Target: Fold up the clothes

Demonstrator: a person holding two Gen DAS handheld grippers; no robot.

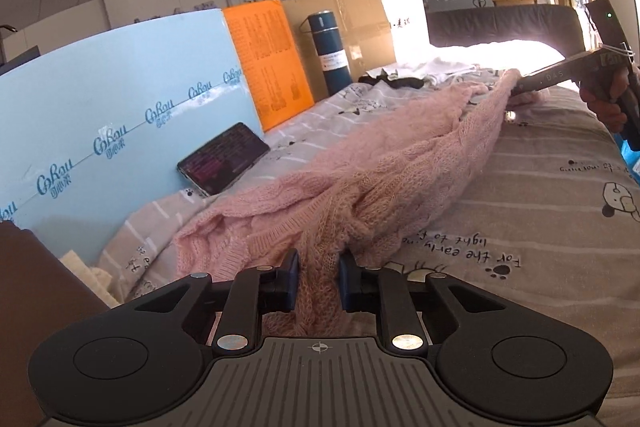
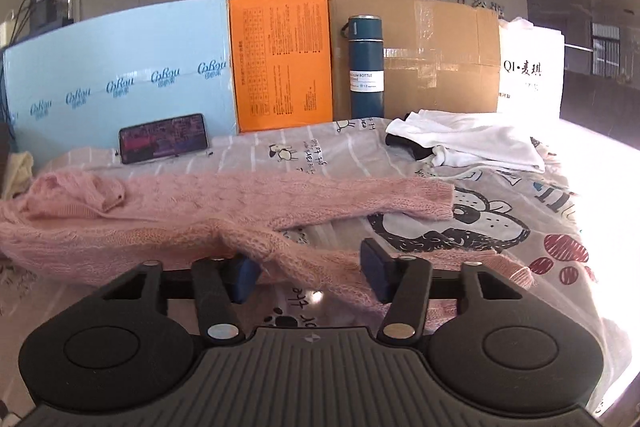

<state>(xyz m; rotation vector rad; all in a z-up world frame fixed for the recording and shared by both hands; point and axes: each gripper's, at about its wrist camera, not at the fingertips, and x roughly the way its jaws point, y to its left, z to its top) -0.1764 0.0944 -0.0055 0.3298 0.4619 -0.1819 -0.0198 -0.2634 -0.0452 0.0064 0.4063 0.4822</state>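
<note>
A pink knitted sweater [image 1: 360, 179] lies stretched out along a patterned bedspread [image 1: 540, 207]. My left gripper [image 1: 319, 279] is shut on one end of it, and the knit fills the narrow gap between the pads. At the far end, my right gripper [image 1: 516, 87] touches the sweater's other end, with a person's hand [image 1: 604, 103] on its handle. In the right wrist view the right gripper [image 2: 310, 275] stands wide open. The sweater [image 2: 180, 211] drapes over the left finger [image 2: 244, 275] and across the gap. One sleeve reaches right.
A phone [image 2: 164, 138] leans on a light blue board [image 2: 120, 67] at the bed's back edge. An orange box [image 2: 280, 59], a dark blue bottle [image 2: 366, 67] and a cardboard box [image 2: 440, 59] stand behind. White clothes [image 2: 472, 143] lie at the back right.
</note>
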